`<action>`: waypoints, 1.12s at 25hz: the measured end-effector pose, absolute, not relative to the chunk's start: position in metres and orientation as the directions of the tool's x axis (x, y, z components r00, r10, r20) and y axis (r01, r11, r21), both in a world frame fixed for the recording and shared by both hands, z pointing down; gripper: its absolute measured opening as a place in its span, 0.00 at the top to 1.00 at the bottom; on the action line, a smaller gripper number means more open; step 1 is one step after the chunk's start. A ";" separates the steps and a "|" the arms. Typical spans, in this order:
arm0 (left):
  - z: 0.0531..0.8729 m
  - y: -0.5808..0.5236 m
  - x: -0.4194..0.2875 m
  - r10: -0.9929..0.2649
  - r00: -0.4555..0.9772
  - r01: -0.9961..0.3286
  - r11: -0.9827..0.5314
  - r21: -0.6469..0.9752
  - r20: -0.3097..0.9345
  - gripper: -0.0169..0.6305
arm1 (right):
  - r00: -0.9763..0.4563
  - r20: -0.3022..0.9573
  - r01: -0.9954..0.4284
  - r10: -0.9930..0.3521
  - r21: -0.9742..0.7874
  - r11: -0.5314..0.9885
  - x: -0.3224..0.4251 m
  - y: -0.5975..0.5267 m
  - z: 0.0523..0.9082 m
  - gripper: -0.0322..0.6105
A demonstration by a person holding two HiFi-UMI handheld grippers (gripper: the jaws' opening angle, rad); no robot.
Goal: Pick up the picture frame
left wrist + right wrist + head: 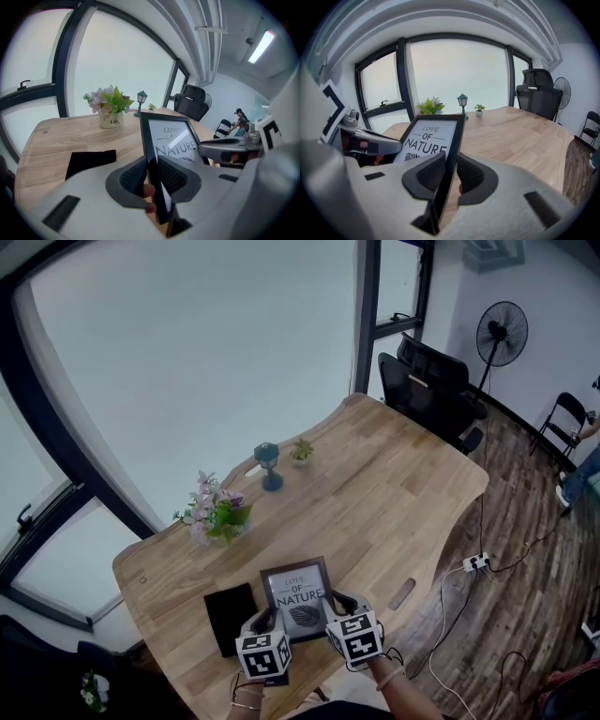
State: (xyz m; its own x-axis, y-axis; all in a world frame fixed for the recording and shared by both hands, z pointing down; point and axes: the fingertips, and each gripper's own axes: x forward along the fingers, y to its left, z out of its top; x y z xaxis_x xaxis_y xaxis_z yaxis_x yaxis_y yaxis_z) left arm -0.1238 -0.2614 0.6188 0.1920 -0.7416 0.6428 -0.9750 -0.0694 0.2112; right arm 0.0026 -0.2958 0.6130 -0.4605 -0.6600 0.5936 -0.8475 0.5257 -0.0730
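The black picture frame [298, 593], with a white print reading "LOVE OF NATURE", is lifted off the wooden table near its front edge. My left gripper [266, 622] is shut on the frame's left edge [151, 154], and my right gripper [339, 604] is shut on its right edge [452, 154]. In the left gripper view the frame stands tilted up, print facing right, with the right gripper [225, 149] beyond it. The right gripper view shows the left gripper [365, 143] on the far side of the print.
A black flat pad [230, 615] lies on the table [394, 493] left of the frame. A flower pot [216, 514], a small blue lantern [269, 465] and a tiny plant [301, 451] stand farther back. Office chairs [427, 390] and a fan [501, 334] are beyond the table.
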 end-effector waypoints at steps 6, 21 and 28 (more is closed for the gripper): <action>0.601 -0.253 -0.122 -0.767 0.197 -0.976 -0.093 0.198 0.611 0.87 | -0.467 0.557 -0.851 -0.687 -0.073 0.520 0.004 -0.285 0.596 0.83; 0.561 -0.235 -0.106 -0.812 0.229 -0.971 -0.151 0.185 0.537 0.87 | -0.452 0.481 -0.862 -0.752 -0.019 0.506 0.022 -0.262 0.553 0.83; 0.535 -0.225 -0.099 -0.836 0.245 -0.968 -0.186 0.168 0.491 0.87 | -0.452 0.422 -0.872 -0.786 -0.024 0.488 0.028 -0.250 0.527 0.83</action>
